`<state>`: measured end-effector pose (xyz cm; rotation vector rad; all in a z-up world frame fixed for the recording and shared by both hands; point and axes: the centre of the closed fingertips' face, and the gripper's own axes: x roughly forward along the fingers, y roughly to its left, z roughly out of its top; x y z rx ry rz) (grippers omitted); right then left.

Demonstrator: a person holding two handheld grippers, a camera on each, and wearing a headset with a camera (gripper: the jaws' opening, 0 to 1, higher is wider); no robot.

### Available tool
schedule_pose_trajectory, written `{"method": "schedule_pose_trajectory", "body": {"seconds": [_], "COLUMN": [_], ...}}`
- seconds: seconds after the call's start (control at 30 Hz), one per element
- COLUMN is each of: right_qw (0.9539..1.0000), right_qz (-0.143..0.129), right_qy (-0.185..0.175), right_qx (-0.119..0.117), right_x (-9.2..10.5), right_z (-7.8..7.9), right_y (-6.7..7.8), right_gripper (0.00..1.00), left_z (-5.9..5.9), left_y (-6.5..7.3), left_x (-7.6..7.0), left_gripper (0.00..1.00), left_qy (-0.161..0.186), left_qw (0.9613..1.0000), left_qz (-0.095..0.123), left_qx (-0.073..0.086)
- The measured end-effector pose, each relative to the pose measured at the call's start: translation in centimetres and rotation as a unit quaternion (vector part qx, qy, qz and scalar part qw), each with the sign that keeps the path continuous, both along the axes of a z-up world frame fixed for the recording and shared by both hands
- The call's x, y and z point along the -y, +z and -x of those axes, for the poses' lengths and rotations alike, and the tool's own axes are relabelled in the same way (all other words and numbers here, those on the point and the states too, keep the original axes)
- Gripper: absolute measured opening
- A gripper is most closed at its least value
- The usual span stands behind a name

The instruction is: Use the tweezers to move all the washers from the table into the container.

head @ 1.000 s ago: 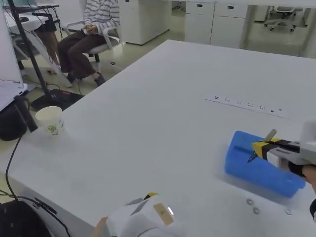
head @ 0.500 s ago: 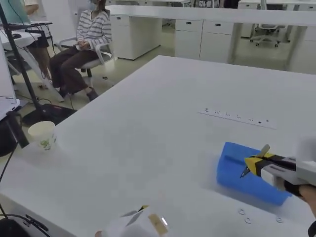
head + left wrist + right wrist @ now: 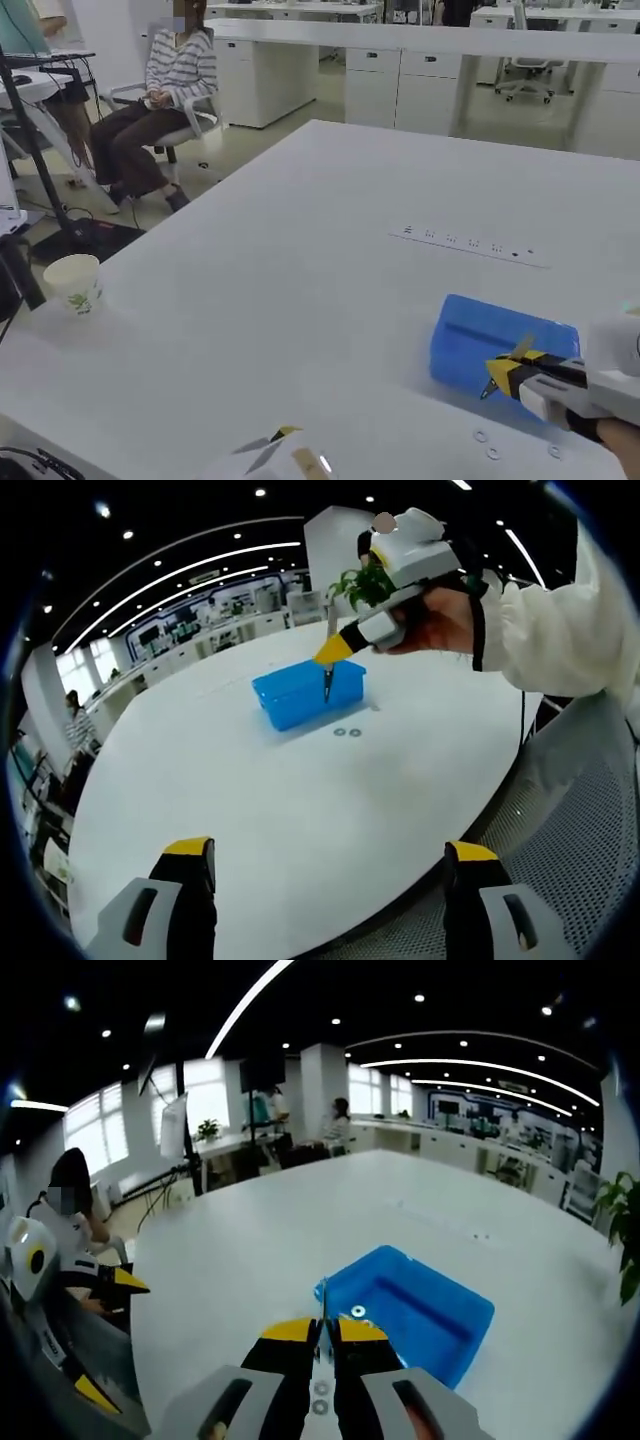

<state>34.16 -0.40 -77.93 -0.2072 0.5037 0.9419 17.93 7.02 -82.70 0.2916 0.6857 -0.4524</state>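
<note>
Washers point(image 3: 492, 453) are lying on the white table point(image 3: 300, 250): three of them just beside the near wall of the blue container point(image 3: 500, 335), on the side facing me. In the right gripper view one more washer point(image 3: 358, 1311) is resting inside the container, by its near corner. Tweezers point(image 3: 323, 1305) are pointing down over that same corner. The right gripper point(image 3: 500, 373) is carrying them, and I am seeing its jaws pressed together on the tweezers' shank. The left gripper point(image 3: 330, 848) is hovering well apart from the container, at the table's near edge. Its jaws are standing wide apart and are gripping nothing. Beyond the container, a strip of sockets point(image 3: 465, 243) is lying flush in the tabletop. Well apart from the container, toward the table's left edge, a paper cup point(image 3: 75, 283) is standing upright. Farther off on that side, past the table, a person in a striped top point(image 3: 170, 80) is sitting on a chair.
</note>
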Motion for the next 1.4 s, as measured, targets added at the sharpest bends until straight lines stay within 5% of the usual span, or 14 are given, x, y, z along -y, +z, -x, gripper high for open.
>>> {"method": "schedule_pose_trajectory", "body": {"seconds": [0.8,1.4], "right_qw": [0.9993,0.9995], "right_qz": [0.029,0.028], "right_qy": [-0.009,-0.012], "right_qx": [-0.020,-0.007], "right_x": [0.9,1.1], "right_z": [-0.3,0.2], "right_y": [-4.0,-4.7], "right_gripper": [0.03,0.03], "left_z": [-0.1,0.0], "left_y": [-0.2,-0.4], "left_x": [-0.5,-0.7], "left_gripper": [0.95,0.92], "left_qy": [0.007,0.010], "left_qw": [0.9999,0.9997], "left_qz": [-0.015,-0.021], "left_qx": [-0.005,-0.010]}}
